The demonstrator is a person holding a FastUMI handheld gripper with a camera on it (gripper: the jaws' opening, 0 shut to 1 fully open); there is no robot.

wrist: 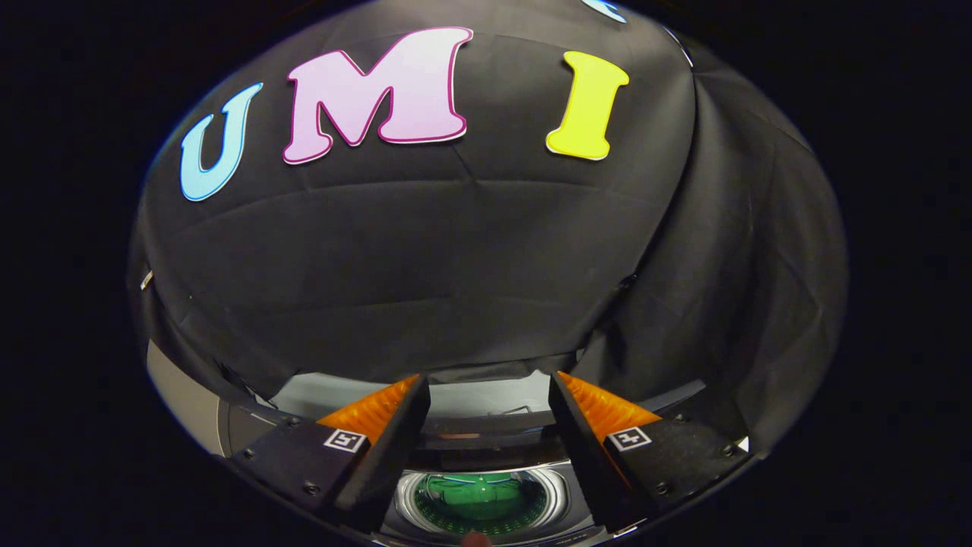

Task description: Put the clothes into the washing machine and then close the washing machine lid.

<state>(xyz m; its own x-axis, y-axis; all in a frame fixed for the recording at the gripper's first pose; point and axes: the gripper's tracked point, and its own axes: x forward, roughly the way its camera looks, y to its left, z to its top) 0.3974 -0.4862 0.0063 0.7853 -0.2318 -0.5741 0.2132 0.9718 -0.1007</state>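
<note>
My gripper [486, 380] is open, its two fingers spread wide with nothing between them, and it points at the black cloth wall. Below and between the fingers I look down on the washing machine [486, 463], seen from above. Its round drum opening [482, 497] shows a green garment [474, 492] lying inside the drum. The dark raised lid or top panel [486, 425] of the machine runs across just beyond the opening, between the fingers.
The black cloth wall [456, 266] hangs close behind the machine and folds round on the right. A pale grey surface [178, 395] shows to the left of the left finger. A small pinkish thing [476, 539] pokes in at the near rim of the drum.
</note>
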